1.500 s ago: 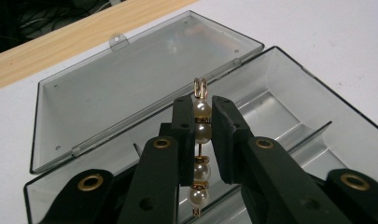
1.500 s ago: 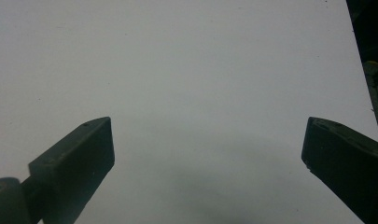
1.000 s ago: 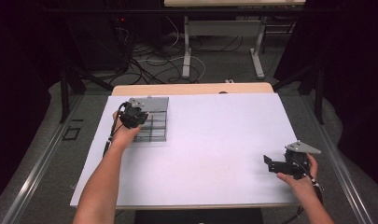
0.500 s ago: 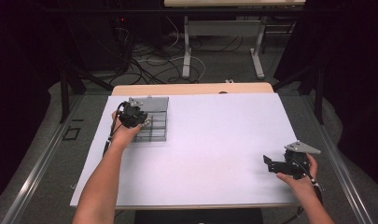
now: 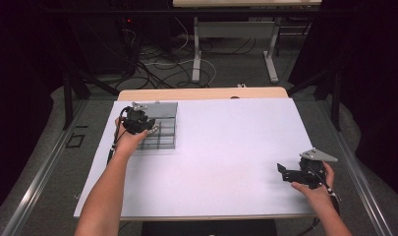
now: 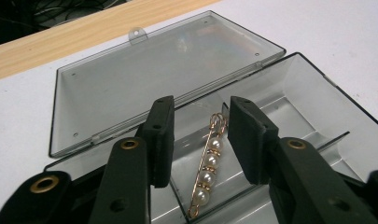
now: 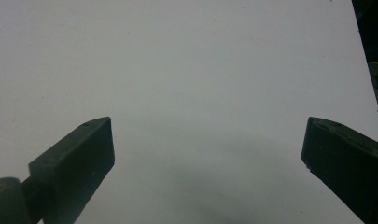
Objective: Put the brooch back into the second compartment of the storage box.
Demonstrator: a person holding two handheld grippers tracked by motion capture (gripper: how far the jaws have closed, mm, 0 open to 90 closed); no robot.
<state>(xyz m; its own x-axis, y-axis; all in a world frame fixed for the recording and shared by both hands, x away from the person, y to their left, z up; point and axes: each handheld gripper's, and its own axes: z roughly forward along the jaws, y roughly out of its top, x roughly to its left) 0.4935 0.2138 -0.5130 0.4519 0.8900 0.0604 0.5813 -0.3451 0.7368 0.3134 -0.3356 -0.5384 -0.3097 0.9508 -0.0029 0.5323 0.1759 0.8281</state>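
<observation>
The gold pin set with white pearls point(image 6: 207, 163) lies in a compartment of the clear plastic hinged organiser box point(image 6: 312, 100), lid open, at the far left of the white tabletop point(image 5: 226, 147). The left gripper point(image 6: 198, 135) hovers over it; its jaws have just been opening, pads clear of the pin. This looks like the release step. Next: lift straight out without snagging. The right gripper point(image 7: 205, 154) rests wide open, holding nothing.

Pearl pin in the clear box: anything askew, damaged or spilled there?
Nothing stands out. The pearl pin lies whole in one compartment of the open clear box, between the left gripper jaws, which have just been opening and don't touch it.
</observation>
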